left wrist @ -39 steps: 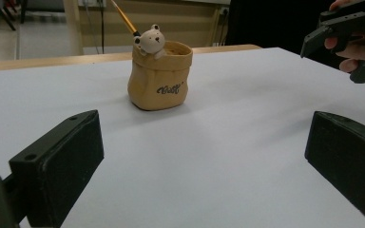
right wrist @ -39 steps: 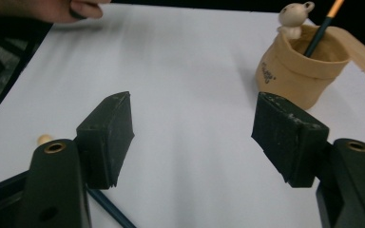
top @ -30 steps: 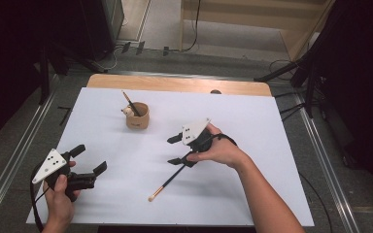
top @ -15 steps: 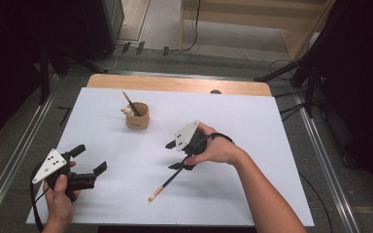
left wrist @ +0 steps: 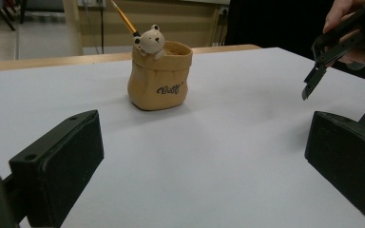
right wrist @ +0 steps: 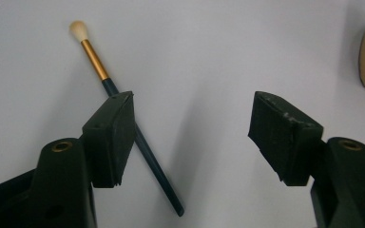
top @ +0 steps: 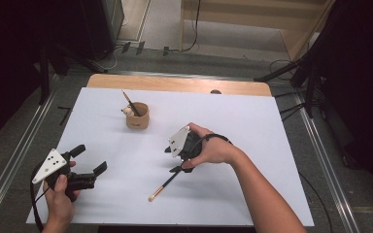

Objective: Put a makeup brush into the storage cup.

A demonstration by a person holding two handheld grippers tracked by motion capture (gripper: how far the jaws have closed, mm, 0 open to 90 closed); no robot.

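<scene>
A brush (top: 166,183) with a white tip, gold ferrule and dark handle lies on the white table sheet (top: 272,145). My right gripper (top: 173,159) hovers over the handle's far end, jaws open. In the right gripper view the brush (right wrist: 95,64) runs under the left pad (right wrist: 111,135) and comes out into the gap; the right gripper (right wrist: 192,128) presses on nothing. My left gripper (top: 90,158) rests open near the front left, nothing between its jaws. A tan bag-shaped cup (top: 137,116) with a small bear figure holds a second brush (top: 128,103).
From the left gripper view the cup (left wrist: 159,78) stands ahead on the sheet, and the right gripper's jaw tips (left wrist: 313,80) show at the far right. A bare wooden strip (top: 175,83) runs along the table's far edge. Metal rails flank the table.
The right hand has shifted slightly left and toward the near edge, bringing its gripper down over the brush handle. The left gripper has stayed put.
</scene>
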